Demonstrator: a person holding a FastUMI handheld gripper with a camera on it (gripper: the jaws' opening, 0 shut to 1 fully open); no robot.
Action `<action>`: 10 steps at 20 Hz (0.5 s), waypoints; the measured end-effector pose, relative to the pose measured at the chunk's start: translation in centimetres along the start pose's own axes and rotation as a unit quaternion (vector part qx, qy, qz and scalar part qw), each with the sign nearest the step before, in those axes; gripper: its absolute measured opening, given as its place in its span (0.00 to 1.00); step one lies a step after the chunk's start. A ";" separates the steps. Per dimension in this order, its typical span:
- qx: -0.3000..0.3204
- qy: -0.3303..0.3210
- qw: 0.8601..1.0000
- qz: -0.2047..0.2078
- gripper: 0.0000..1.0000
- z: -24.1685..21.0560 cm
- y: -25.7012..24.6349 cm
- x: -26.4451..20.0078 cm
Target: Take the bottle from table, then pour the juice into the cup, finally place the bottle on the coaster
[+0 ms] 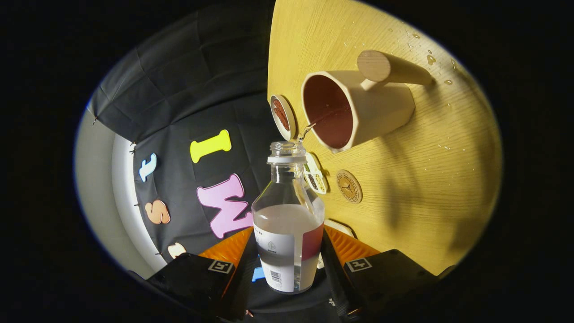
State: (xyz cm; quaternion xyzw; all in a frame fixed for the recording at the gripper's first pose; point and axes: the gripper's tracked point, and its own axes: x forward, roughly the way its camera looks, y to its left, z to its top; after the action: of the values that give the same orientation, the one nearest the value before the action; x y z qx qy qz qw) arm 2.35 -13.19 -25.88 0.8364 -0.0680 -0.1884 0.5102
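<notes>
My gripper (288,251) is shut on a clear bottle (288,224) with a white and red label, one finger pressing on each side of it. The bottle is uncapped, partly filled with clear liquid, and tipped over sideways so the table looks rolled. A thin stream (306,131) runs from its mouth into the cream cup (354,107), which has a reddish inside and a round wooden handle (390,67). The cup stands just beyond the bottle's mouth. A round wooden coaster (349,186) lies flat on the table beside the bottle's neck.
The yellow wooden table (426,179) carries scattered droplets (431,59) near the cup's handle. A small round dish (282,116) with brown contents sits beside the cup. A white divided tray (314,175) with small items lies behind the bottle's neck. A white flat piece (339,226) lies near my fingers.
</notes>
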 end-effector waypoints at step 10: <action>0.037 -0.009 0.999 0.017 0.75 0.8 0.7 -0.3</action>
State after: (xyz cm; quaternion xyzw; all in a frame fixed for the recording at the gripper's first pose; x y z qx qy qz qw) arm 1.81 -14.07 -25.55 0.8517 -0.0939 -0.1845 0.4815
